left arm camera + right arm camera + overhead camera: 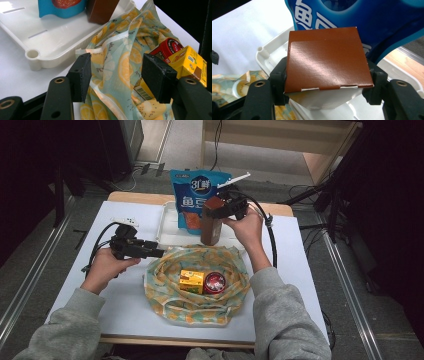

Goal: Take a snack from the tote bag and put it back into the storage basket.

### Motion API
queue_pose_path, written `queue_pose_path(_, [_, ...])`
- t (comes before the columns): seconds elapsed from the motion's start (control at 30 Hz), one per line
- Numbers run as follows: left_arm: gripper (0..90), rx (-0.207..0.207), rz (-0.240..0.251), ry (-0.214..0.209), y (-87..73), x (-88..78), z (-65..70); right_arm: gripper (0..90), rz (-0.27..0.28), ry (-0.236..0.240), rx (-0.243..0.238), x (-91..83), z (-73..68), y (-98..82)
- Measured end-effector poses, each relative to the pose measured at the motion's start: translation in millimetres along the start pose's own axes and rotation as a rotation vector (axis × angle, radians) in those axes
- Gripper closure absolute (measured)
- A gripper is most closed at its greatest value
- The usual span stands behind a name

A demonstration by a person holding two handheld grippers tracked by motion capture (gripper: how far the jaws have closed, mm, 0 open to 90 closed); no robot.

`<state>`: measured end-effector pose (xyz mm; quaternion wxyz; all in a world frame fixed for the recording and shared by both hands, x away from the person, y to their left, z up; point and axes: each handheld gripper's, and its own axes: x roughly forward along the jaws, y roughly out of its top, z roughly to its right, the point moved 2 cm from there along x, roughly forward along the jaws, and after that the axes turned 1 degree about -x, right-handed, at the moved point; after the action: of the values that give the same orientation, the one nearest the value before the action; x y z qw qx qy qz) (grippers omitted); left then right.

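Table [125,305]: white top, everything sits along its middle and far edge.

White tray [167,227]: at the far edge, centre. The blue snack pouch [192,195] stands upright in it, leaning toward the far side.

Lemon-print cloth bag [165,285]: middle of the table, just in front of the tray's near rim, mouth spread open. Two items lie inside it, the yellow carton [192,281] and the red round tin [214,282], touching side by side.

Brown box [211,222]: upright, lower end at or just over the tray's near right part, beside the pouch. I cannot tell if its base touches the tray floor. My right gripper [220,210] is clamped on its upper end; in the right gripper view both pads press the box [325,57] on opposite sides, jaws fairly wide because the box is wide.

My left gripper [157,253]: at the bag's left rim, jaws spread wide. In the left gripper view the bag's fabric edge [110,65] runs between the pads [81,72], but they do not pinch it.

Progress, my reading: items are passing between bag and tray. Pouch is in the tray, box is at the tray in my grip, not released. Carton and tin remain in the bag. Roughly halfway.
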<state>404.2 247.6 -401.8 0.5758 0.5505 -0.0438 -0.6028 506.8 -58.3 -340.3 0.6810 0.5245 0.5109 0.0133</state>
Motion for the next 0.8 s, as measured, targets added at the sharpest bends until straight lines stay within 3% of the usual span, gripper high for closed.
queue_pose_path(0.1, [41.8,-0.004,0.0,-0.002,-0.3,0.7,-0.2,37.3,0.021,0.001,0.011,0.3,1.9,-2.7])
queue_pose_path(0.33, [41.8,-0.003,-0.004,-0.002,-0.4,1.4,0.1,35.1,0.013,0.014,0.003,0.0,2.1,-2.8])
queue_pose_path(0.43, [41.8,-0.003,-0.006,-0.001,-0.5,1.3,-0.2,29.1,0.005,0.031,0.007,0.9,2.1,-3.4])
queue_pose_path(0.63, [41.8,-0.002,-0.005,0.0,-0.6,0.9,-0.5,21.7,0.009,0.01,-0.042,-1.7,-2.1,-1.9])
queue_pose_path(0.8, [41.8,-0.002,-0.007,0.0,-0.6,1.6,-0.3,21.1,0.01,0.011,-0.043,-5.9,-3.3,-1.0])
